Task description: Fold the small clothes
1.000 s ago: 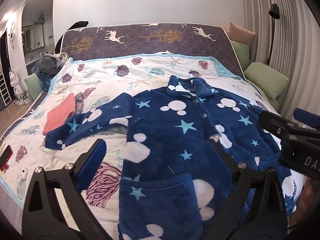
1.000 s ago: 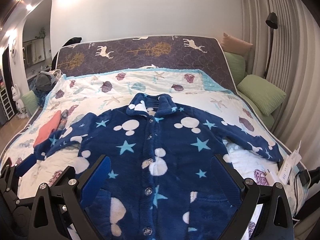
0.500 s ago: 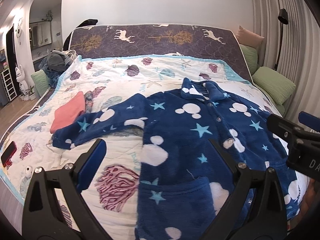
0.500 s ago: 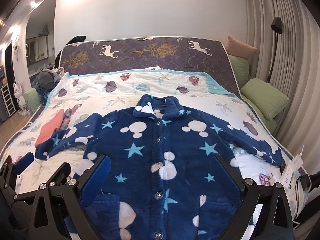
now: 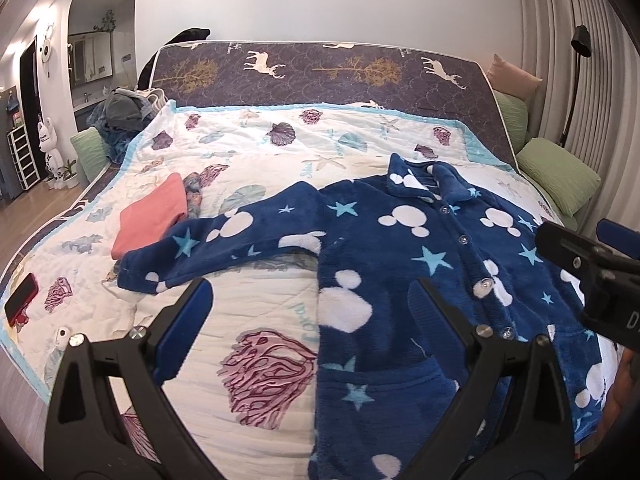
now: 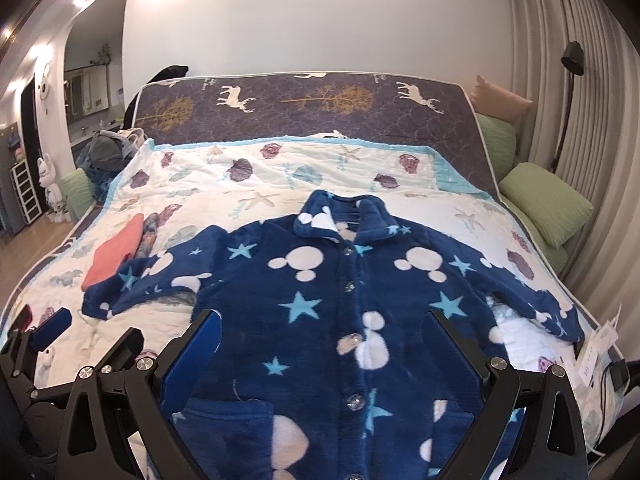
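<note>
A small navy fleece pajama top [image 6: 328, 304] with white mouse heads and blue stars lies flat and buttoned on the bed, both sleeves spread out. It also shows in the left wrist view [image 5: 400, 264], right of centre. My left gripper [image 5: 310, 308] is open and empty, above the quilt by the top's left edge, below the left sleeve [image 5: 224, 248]. My right gripper [image 6: 320, 340] is open and empty, held above the top's lower front. The left gripper shows in the right wrist view [image 6: 52, 328] at the far left.
A folded coral garment [image 5: 154, 216] and a patterned one lie left of the sleeve on the seashell quilt [image 5: 280, 148]. A red phone [image 5: 20, 298] sits at the quilt's left edge. Green pillows [image 6: 546, 200] and a floor lamp stand at right; papers and cables [image 6: 600, 348] at the right corner.
Both grippers have drifted left and slightly back, so the top sits further right in the left view. Both jaws stay open. The top has not moved.
</note>
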Motion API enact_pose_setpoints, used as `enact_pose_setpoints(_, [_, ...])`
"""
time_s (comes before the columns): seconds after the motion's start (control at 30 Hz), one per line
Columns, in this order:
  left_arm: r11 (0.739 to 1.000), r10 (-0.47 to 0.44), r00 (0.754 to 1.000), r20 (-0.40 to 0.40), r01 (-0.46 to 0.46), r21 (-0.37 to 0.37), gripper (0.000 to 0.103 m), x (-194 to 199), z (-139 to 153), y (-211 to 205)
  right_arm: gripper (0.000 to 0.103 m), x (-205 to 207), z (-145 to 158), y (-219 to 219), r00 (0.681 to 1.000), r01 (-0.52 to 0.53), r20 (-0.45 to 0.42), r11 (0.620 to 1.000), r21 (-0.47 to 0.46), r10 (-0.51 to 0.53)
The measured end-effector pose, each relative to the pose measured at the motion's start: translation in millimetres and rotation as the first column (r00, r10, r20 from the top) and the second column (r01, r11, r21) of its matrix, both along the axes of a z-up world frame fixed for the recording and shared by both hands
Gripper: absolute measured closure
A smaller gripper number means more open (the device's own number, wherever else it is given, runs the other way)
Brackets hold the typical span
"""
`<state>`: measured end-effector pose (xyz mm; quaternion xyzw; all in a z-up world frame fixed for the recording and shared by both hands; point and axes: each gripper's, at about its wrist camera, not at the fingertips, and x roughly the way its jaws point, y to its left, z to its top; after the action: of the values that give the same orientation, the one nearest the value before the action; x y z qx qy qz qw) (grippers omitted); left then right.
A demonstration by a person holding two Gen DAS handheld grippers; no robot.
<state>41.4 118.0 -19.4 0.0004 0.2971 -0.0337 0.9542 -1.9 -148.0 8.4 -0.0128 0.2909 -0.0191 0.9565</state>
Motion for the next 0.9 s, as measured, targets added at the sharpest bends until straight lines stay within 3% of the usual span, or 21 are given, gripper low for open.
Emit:
enact_pose_setpoints(0.4, [0.996, 0.027, 0.998, -0.064, -0.033, -0.084, 0.005, 32, -17, 43, 0.003, 27, 1, 27, 0.991, -0.133, -0.019, 0.991, 0.018, 0.134])
enact_pose_setpoints(0.47, [0.985, 0.068, 0.991, -0.116, -0.085, -0.151, 0.014, 51, -27, 70, 0.016, 36, 5, 33, 0.982, -0.191, 0.001, 0.981, 0.023, 0.191])
enact_pose_setpoints(0.5, [0.969, 0.09, 0.984, -0.155, -0.123, -0.213, 0.021, 62, -35, 89, 0.03, 40, 7, 37, 0.974, -0.227, 0.005, 0.974, 0.022, 0.227])
enact_pose_setpoints(0.53, [0.942, 0.111, 0.975, -0.195, -0.165, -0.291, 0.024, 73, -45, 111, 0.049, 48, 8, 42, 0.96, -0.281, 0.001, 0.959, 0.024, 0.281])
enact_pose_setpoints(0.57, [0.888, 0.151, 0.957, -0.248, -0.242, -0.39, 0.026, 84, -60, 142, 0.059, 55, 7, 46, 0.945, -0.326, -0.008, 0.945, 0.033, 0.326])
enact_pose_setpoints(0.6, [0.857, 0.185, 0.942, -0.279, -0.294, -0.423, 0.027, 90, -69, 159, 0.074, 63, 5, 50, 0.925, -0.377, -0.028, 0.925, 0.051, 0.378])
enact_pose_setpoints(0.63, [0.831, 0.226, 0.924, -0.309, -0.348, -0.434, 0.028, 95, -80, 176, 0.079, 71, 1, 55, 0.902, -0.425, -0.049, 0.901, 0.082, 0.43])
enact_pose_setpoints(0.67, [0.815, 0.267, 0.906, -0.329, -0.395, -0.425, 0.029, 103, -91, 195, 0.079, 80, -4, 60, 0.883, -0.455, -0.068, 0.883, 0.116, 0.464])
enact_pose_setpoints(0.73, [0.788, 0.283, 0.893, -0.35, -0.425, -0.445, 0.029, 115, -108, 221, 0.079, 91, -14, 68, 0.857, -0.491, -0.084, 0.855, 0.164, 0.508])
enact_pose_setpoints(0.8, [0.715, 0.288, 0.87, -0.399, -0.473, -0.515, 0.029, 125, -127, 248, 0.079, 101, -27, 77, 0.849, -0.494, -0.114, 0.851, 0.181, 0.517])
enact_pose_setpoints(0.87, [0.602, 0.301, 0.832, -0.466, -0.544, -0.584, 0.029, 133, -153, 284, 0.079, 106, -38, 85, 0.842, -0.494, -0.133, 0.846, 0.202, 0.523])
enact_pose_setpoints(0.9, [0.573, 0.301, 0.823, -0.482, -0.56, -0.598, 0.029, 136, -160, 293, 0.079, 109, -42, 85, 0.837, -0.492, -0.144, 0.842, 0.22, 0.527])
